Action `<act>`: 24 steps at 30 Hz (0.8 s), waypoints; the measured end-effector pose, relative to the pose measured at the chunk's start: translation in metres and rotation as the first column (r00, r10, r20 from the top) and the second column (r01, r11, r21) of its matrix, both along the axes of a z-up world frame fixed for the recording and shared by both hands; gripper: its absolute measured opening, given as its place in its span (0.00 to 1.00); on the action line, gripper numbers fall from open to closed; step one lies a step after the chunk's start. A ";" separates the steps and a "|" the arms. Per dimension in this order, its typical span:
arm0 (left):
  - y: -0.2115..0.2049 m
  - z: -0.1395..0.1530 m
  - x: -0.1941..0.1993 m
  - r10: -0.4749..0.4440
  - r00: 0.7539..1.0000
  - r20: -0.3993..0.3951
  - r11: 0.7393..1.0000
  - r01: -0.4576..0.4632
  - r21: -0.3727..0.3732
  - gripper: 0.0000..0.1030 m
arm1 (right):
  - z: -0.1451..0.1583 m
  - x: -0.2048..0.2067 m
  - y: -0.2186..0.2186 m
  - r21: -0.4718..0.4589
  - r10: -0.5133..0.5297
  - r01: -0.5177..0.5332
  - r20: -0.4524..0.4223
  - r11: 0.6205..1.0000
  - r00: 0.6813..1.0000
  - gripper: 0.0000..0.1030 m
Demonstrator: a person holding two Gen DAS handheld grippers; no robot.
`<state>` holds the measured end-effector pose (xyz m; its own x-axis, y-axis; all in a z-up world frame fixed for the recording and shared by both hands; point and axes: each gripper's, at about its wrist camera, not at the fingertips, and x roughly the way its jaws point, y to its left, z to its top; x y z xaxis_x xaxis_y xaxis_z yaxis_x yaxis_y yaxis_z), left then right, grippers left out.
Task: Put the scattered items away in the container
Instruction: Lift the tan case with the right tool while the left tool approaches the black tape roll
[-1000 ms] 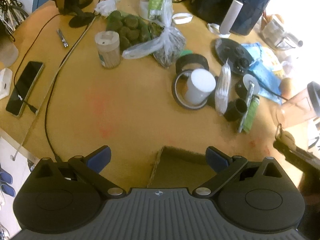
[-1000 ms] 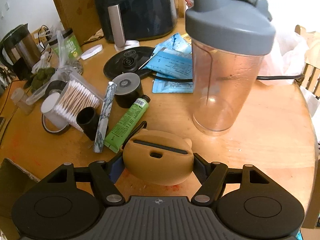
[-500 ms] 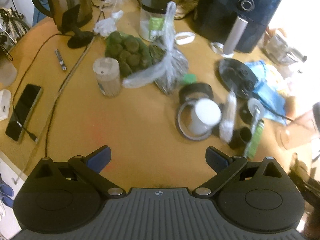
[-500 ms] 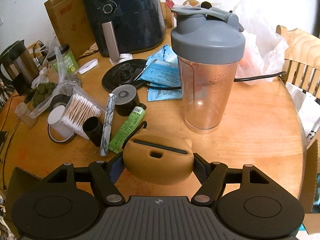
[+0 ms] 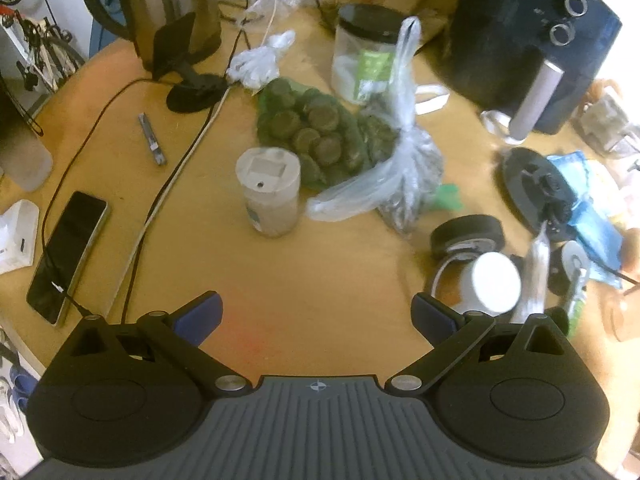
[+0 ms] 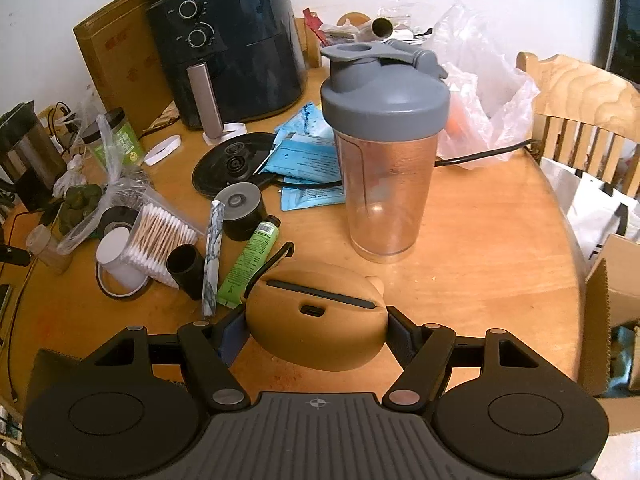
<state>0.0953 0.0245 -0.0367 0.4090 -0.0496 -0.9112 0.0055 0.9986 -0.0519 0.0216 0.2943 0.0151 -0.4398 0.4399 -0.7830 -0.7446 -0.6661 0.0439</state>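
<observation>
My right gripper (image 6: 316, 338) is shut on a tan rounded case (image 6: 316, 316) with a black loop, held above the wooden table (image 6: 480, 264). Beyond it lie a green tube (image 6: 250, 264), a marbled stick (image 6: 212, 256), a black cylinder (image 6: 186, 264), a cotton swab box (image 6: 160, 236) and tape rolls (image 6: 116, 216). My left gripper (image 5: 316, 316) stands open over bare table with nothing between its fingers. Ahead of it stands a toothpick jar (image 5: 272, 192); tape rolls (image 5: 466, 236) and a white-capped tub (image 5: 494, 288) lie to its right. A cardboard box (image 6: 616, 320) is at the right edge.
A grey-lidded shaker bottle (image 6: 384, 152) stands just beyond the case. An air fryer (image 6: 232, 48), kettle (image 5: 168, 8), bags of green lumps (image 5: 320, 132), a phone (image 5: 68, 256) on a cable, nail clippers (image 5: 152, 144) and a chair (image 6: 584, 112) crowd the table's surroundings.
The left gripper has moved forward over the table, so the cardboard edge below it has left the view. The right gripper has risen and pulled back with the case.
</observation>
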 end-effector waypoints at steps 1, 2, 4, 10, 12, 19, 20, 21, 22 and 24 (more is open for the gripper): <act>0.001 -0.002 0.001 -0.001 1.000 -0.008 1.000 0.001 0.001 1.00 | 0.002 0.001 -0.001 0.004 -0.001 0.001 0.003 1.000 1.000 0.71; 0.001 -0.004 0.002 -0.006 1.000 -0.014 1.000 0.006 0.001 1.00 | 0.004 0.001 -0.002 0.007 -0.003 0.003 0.005 1.000 1.000 0.71; 0.000 -0.008 0.005 -0.022 0.999 -0.024 1.000 0.022 0.002 1.00 | 0.008 0.003 -0.002 0.015 -0.013 0.013 0.006 1.000 1.000 0.71; -0.005 -0.015 0.012 -0.058 0.998 -0.032 0.998 0.057 -0.015 1.00 | 0.017 0.006 0.002 0.026 -0.054 0.054 0.002 0.998 0.999 0.71; -0.008 -0.017 0.014 -0.075 0.997 -0.028 0.997 0.074 -0.023 1.00 | 0.018 0.006 0.002 0.029 -0.056 0.056 0.002 0.998 0.998 0.71; -0.023 -0.028 0.019 -0.152 0.988 -0.027 0.988 0.151 -0.035 0.90 | 0.016 0.005 0.003 0.017 -0.072 0.072 0.009 0.997 0.997 0.71; -0.026 -0.031 0.020 -0.163 0.986 -0.033 0.986 0.162 -0.032 0.85 | 0.016 0.006 0.003 0.015 -0.075 0.075 0.009 0.997 0.997 0.71; -0.028 -0.034 0.021 -0.173 0.984 -0.042 0.985 0.172 -0.030 0.82 | 0.015 0.006 0.003 0.013 -0.078 0.078 0.009 0.997 0.997 0.71; -0.030 -0.037 0.022 -0.179 0.983 -0.045 0.984 0.178 -0.030 0.82 | 0.015 0.006 0.003 0.012 -0.080 0.080 0.011 0.997 0.997 0.71; -0.033 -0.040 0.023 -0.194 0.980 -0.043 0.980 0.193 -0.041 0.82 | 0.015 0.007 0.002 0.011 -0.087 0.086 0.014 0.996 0.996 0.71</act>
<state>0.1182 -0.0087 -0.0770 0.3454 -0.1572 -0.9252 0.1952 0.9763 -0.0930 0.0290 0.2966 0.0296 -0.3887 0.4837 -0.7842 -0.7999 -0.5995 0.0267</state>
